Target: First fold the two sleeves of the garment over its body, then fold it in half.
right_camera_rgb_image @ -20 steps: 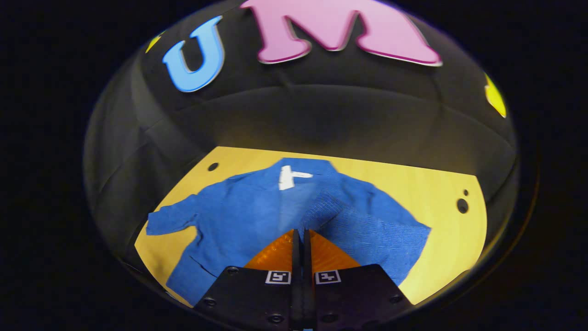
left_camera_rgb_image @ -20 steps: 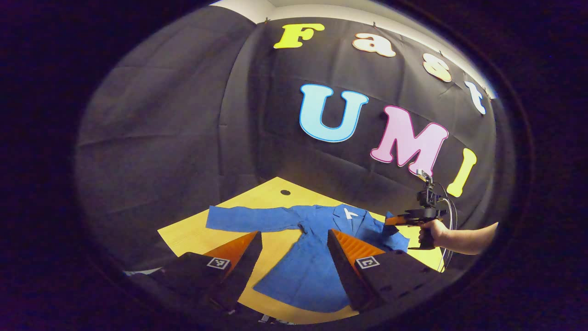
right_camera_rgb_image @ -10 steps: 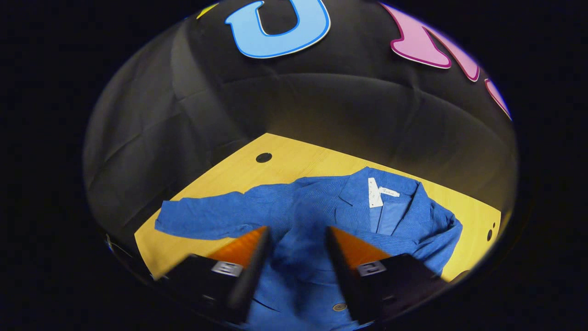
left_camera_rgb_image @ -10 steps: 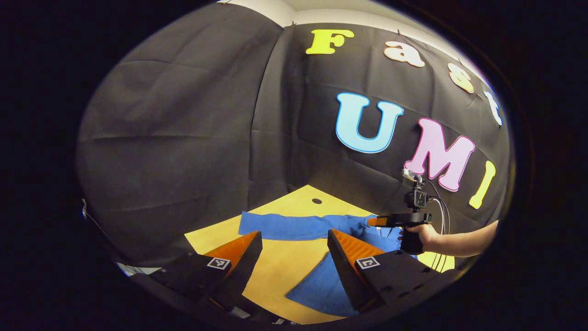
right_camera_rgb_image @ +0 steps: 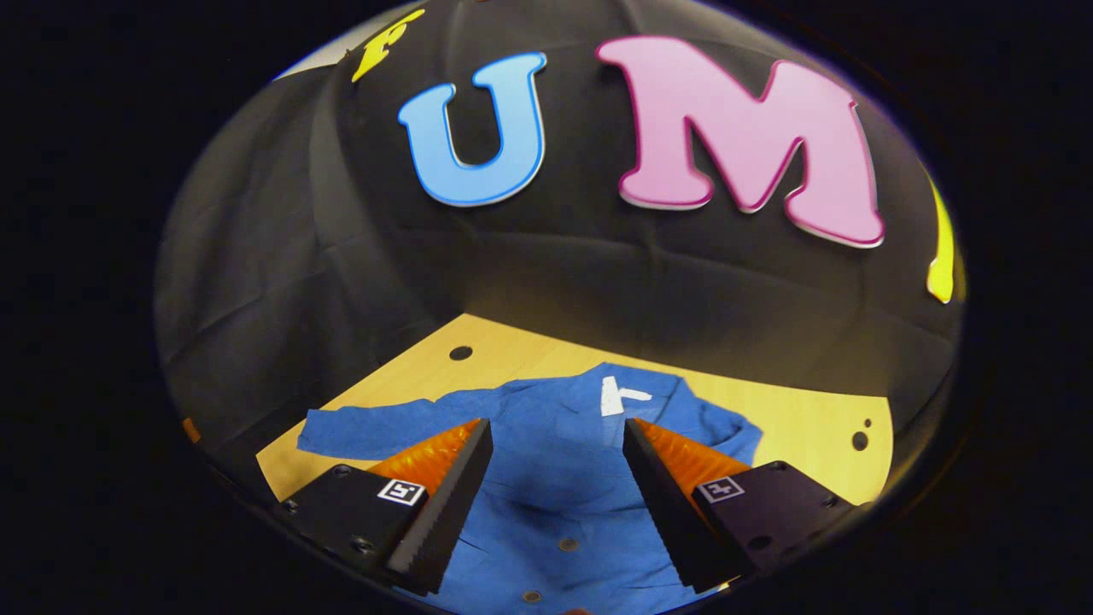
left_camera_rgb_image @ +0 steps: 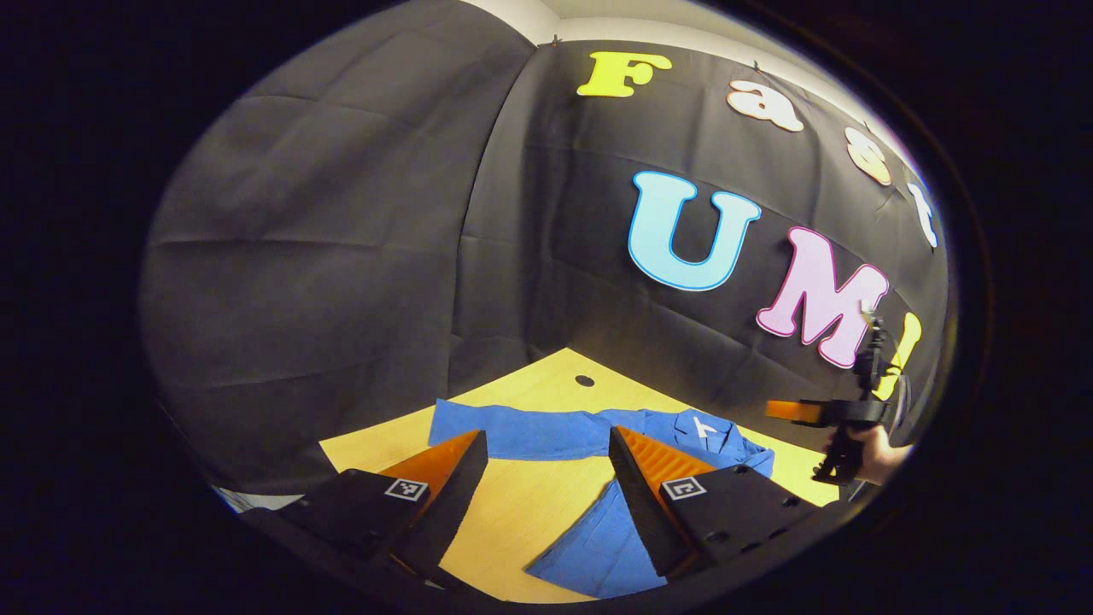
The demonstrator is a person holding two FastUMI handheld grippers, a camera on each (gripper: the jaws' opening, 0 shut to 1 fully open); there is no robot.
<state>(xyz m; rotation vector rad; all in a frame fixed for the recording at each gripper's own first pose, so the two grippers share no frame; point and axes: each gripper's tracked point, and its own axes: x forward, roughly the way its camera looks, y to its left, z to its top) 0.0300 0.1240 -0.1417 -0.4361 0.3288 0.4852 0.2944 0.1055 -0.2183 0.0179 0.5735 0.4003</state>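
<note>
Right gripper view: saw right gripper [right_camera_rgb_image: 551,504] spread wide above blue jacket [right_camera_rgb_image: 546,478] lying flat on yellow table [right_camera_rgb_image: 794,427], left gripper [left_camera_rgb_image: 546,495] likewise gaping, pinching nothing.

In the right gripper view, the blue garment [right_camera_rgb_image: 546,478] runs under the right hand-held gripper [right_camera_rgb_image: 553,495], its hem cut off below the fingers. In the left gripper view, the left hand-held gripper [left_camera_rgb_image: 546,487] hides the garment's middle, and the far hand [left_camera_rgb_image: 879,453] is cut off at the rim.
</note>
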